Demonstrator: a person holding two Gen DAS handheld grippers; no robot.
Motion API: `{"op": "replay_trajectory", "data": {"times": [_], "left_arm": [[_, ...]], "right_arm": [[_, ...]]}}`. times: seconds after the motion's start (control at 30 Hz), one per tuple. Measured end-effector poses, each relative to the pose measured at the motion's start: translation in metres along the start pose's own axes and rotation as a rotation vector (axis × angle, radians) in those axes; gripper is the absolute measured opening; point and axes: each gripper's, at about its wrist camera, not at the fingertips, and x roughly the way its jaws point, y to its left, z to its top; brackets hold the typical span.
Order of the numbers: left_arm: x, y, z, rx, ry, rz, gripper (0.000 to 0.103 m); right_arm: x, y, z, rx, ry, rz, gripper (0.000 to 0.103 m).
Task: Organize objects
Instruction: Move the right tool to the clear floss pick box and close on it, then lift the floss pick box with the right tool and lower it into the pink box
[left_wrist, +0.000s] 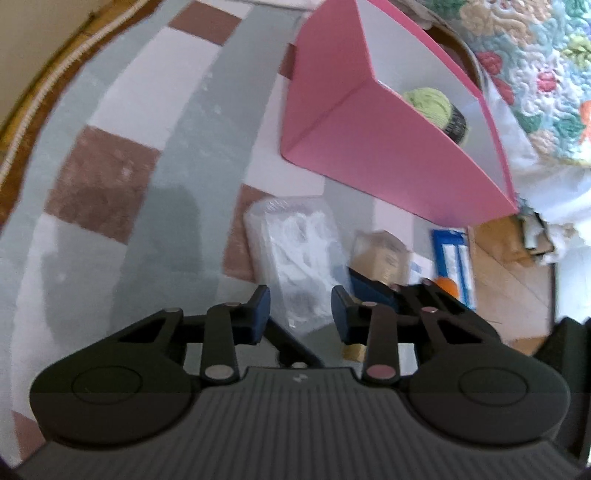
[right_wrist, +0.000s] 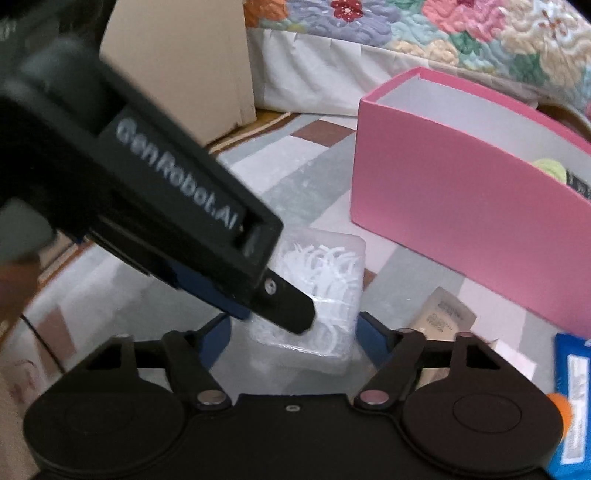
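A clear plastic packet of white floss picks (left_wrist: 295, 251) lies on the checked carpet. One corner of it sits between the jaws of my left gripper (left_wrist: 301, 310). The right-hand pad is at the packet's edge, and a strip of carpet shows beside the left-hand pad. In the right wrist view the left gripper (right_wrist: 269, 317) reaches down from the upper left over the packet (right_wrist: 325, 280). My right gripper (right_wrist: 293, 338) straddles the packet's near end, with a gap at its left pad. The pink box (left_wrist: 369, 155) stands just beyond with a green and black bundle (left_wrist: 436, 107) inside.
A beige tube (right_wrist: 443, 314) and a blue-and-white pack (right_wrist: 576, 387) with something orange (right_wrist: 557, 406) beside it lie on the floor to the right. A bed with a flowered quilt (right_wrist: 443, 29) stands behind the pink box (right_wrist: 461, 192). A cream cabinet (right_wrist: 177, 66) is at the back left.
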Motion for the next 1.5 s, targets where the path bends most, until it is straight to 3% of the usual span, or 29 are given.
{"op": "replay_trajectory", "data": {"times": [0.07,0.2,0.5,0.83,1.17,1.27,1.5], "left_arm": [[0.002,0.001,-0.001,0.009,-0.011,0.04,0.036],[0.005,0.014,-0.002,-0.058,0.0,-0.021,0.037],[0.009,0.012,0.0,-0.073,-0.034,-0.035,0.039],[-0.014,-0.007,-0.021,-0.072,-0.072,-0.021,0.046],[-0.043,-0.032,-0.051,-0.052,-0.138,-0.034,0.043],[-0.051,-0.043,-0.056,-0.028,-0.153,-0.038,0.043],[-0.078,-0.074,-0.057,0.025,-0.215,-0.052,0.043]], "right_arm": [[0.001,0.001,0.0,-0.005,-0.006,-0.016,0.07],[0.003,0.0,0.0,0.021,-0.006,-0.014,0.07],[0.014,0.004,0.006,0.005,0.004,-0.039,0.068],[-0.008,-0.009,0.013,0.151,0.033,0.05,0.067],[-0.04,-0.03,0.007,0.361,0.063,0.188,0.067],[-0.061,-0.019,-0.007,0.346,0.049,0.186,0.067],[-0.092,-0.018,0.001,0.229,-0.053,0.118,0.067]]}}
